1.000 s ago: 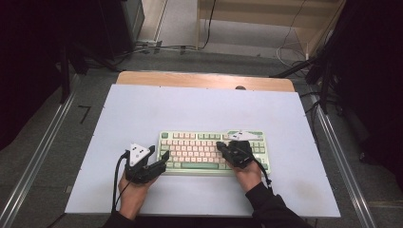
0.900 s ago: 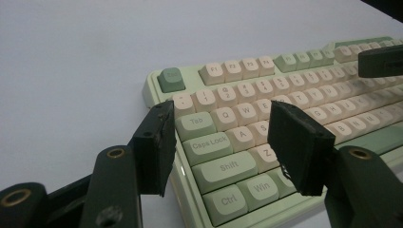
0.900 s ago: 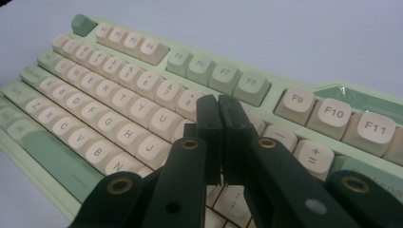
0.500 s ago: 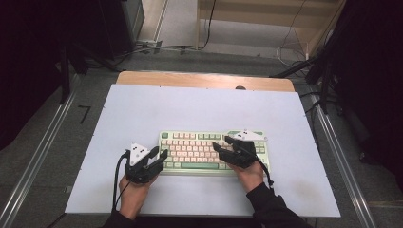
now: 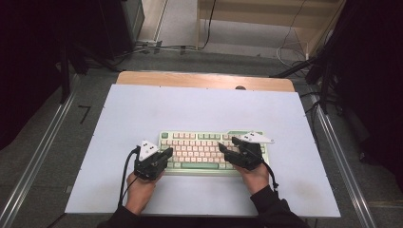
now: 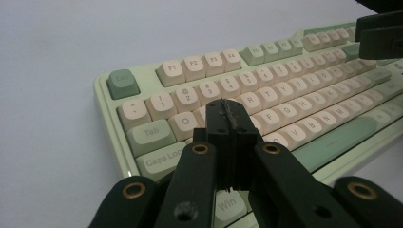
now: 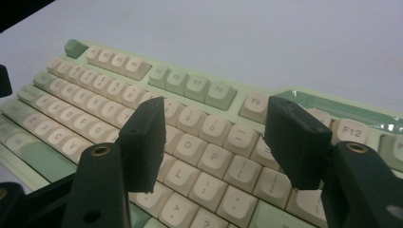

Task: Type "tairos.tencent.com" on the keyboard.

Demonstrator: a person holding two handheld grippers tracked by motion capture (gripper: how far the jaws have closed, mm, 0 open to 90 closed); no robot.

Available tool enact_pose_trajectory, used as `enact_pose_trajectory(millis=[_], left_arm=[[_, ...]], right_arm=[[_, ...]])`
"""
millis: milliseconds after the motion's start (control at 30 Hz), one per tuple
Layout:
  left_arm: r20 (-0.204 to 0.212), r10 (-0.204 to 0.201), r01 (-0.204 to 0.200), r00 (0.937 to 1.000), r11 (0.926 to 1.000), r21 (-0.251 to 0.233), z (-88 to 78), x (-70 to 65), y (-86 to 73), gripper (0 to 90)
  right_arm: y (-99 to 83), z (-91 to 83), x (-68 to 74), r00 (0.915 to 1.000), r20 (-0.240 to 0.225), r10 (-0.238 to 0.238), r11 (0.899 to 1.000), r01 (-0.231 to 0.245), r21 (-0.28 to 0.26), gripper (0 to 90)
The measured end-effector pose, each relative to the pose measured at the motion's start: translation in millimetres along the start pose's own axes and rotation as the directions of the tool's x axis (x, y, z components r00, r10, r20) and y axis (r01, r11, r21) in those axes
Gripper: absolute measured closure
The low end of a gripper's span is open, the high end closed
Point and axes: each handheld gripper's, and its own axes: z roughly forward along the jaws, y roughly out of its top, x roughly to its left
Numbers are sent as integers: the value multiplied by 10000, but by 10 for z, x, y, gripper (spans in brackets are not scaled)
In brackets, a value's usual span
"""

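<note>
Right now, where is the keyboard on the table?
In the high view the keyboard lies flat on the white table, near its front edge and slightly right of centre, between the left tool and the right tool.

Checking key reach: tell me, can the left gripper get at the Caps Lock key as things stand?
Probably yes. The left gripper, jaws shut, hangs just over the keyboard's left end, and nothing lies between it and the Caps Lock key.

Right claw [image 5: 227,151] edged slightly right — over keyboard [image 5: 199,148].
</note>
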Motion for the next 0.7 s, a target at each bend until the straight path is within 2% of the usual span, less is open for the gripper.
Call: enact_pose_trajectory(millis=[400, 700], left_arm=[[313, 250, -261, 9992, 9991, 348, 178, -58, 47, 900], [273, 335, -357, 9991, 9961, 809, 271, -81, 59, 900]], right_arm=[[-71, -102, -110, 9987, 371, 343, 9994, -346, 63, 364], [-107, -168, -161, 9971, 576, 497, 9988, -499, 23, 364]])
